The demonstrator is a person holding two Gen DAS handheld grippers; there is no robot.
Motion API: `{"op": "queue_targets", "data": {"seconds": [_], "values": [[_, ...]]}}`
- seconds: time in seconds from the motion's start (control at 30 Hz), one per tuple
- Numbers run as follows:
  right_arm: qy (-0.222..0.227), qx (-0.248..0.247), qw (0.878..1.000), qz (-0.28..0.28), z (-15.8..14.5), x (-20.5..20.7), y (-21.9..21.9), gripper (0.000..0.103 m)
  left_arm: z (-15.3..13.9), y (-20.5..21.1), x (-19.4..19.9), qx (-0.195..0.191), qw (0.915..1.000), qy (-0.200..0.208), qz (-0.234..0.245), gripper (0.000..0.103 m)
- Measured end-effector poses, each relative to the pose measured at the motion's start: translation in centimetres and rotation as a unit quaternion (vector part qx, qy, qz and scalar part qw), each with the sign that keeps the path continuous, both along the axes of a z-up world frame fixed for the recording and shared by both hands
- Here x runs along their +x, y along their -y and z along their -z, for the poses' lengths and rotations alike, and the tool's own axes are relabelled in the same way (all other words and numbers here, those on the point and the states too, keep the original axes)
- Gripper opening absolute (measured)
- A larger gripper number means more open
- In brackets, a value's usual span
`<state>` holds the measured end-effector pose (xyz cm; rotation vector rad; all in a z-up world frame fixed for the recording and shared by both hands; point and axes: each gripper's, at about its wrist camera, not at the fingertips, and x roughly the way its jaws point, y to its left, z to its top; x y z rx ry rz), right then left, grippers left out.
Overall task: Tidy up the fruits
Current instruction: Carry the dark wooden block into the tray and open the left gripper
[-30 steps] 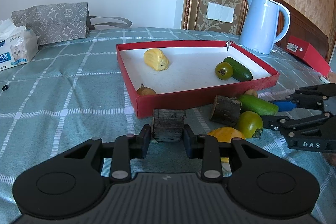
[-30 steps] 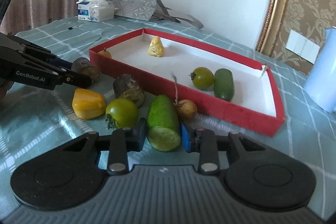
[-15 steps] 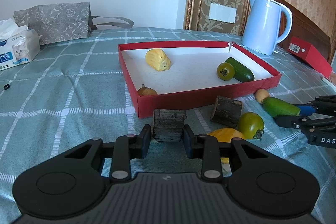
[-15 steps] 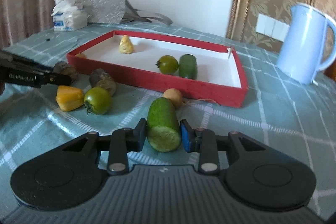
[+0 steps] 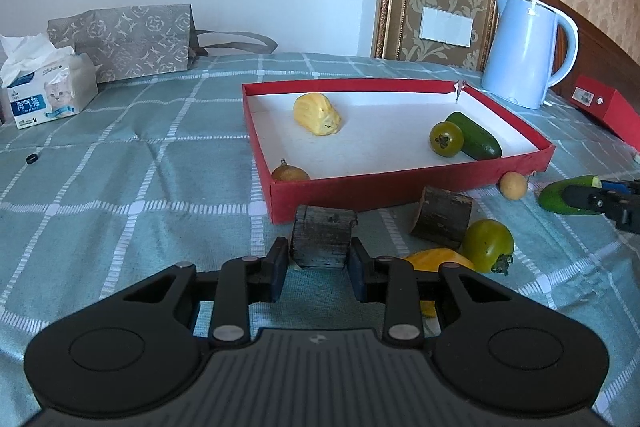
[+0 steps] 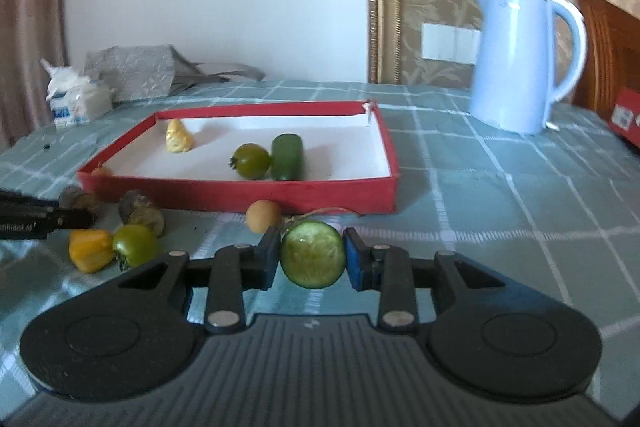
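My left gripper (image 5: 318, 263) is shut on a dark wood-like chunk (image 5: 322, 237) in front of the red tray (image 5: 400, 183). My right gripper (image 6: 312, 255) is shut on a cut green cucumber piece (image 6: 313, 254) and holds it off the cloth, right of the tray's near corner; it also shows in the left wrist view (image 5: 564, 193). The tray holds a yellow fruit (image 5: 316, 115), a green tomato (image 5: 446, 139), a cucumber (image 5: 474, 135) and a small brown fruit (image 5: 289, 173). On the cloth lie a second dark chunk (image 5: 442, 217), a green tomato (image 5: 488, 245), a yellow pepper piece (image 5: 438, 261) and a small tan round fruit (image 5: 513, 185).
A pale blue kettle (image 5: 524, 53) stands behind the tray at the right, with a red box (image 5: 608, 109) beside it. A tissue pack (image 5: 48, 87) and a grey patterned bag (image 5: 128, 41) sit at the far left. A small black ring (image 5: 32, 159) lies on the cloth.
My right gripper has carried the cucumber piece away from the pile, to the right and upward, and turned toward the tray. My left gripper stays shut on the dark chunk.
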<state>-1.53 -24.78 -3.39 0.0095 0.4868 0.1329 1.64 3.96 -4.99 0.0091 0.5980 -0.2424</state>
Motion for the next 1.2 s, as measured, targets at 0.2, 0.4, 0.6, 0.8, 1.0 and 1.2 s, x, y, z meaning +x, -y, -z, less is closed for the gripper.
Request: {"op": "queue_targets", "data": {"seconds": [0.2, 0.4, 0.6, 0.8, 1.0, 1.2], "values": [[0.046, -0.008, 0.999, 0.011, -0.9, -1.0, 0.2, 0.031, -0.1, 0.4, -0.2, 0.015, 0.9998, 0.006, -0.012, 0.030], [0.051, -0.020, 0.998, 0.011, -0.8, -0.9, -0.1, 0.031, -1.0, 0.4, -0.6, 0.011, 0.9997, 0.019, -0.015, 0.030], [0.054, -0.012, 0.998, 0.014, -0.8, -1.2, 0.2, 0.031, -1.8, 0.6, -0.6, 0.009, 0.9995, 0.029, -0.014, 0.029], [0.055, -0.008, 0.998, 0.012, -0.8, -1.2, 0.2, 0.031, -2.3, 0.6, 0.4, 0.004, 0.9994, 0.031, -0.017, 0.028], [0.052, -0.006, 0.999, 0.008, -0.6, -1.1, 0.2, 0.031, -2.3, 1.0, 0.2, 0.014, 0.9991, 0.038, -0.013, 0.027], [0.052, -0.003, 0.999, 0.008, -0.5, -1.0, 0.2, 0.031, -3.0, 1.1, -0.4, 0.012, 0.9983, 0.056, -0.011, 0.027]]}}
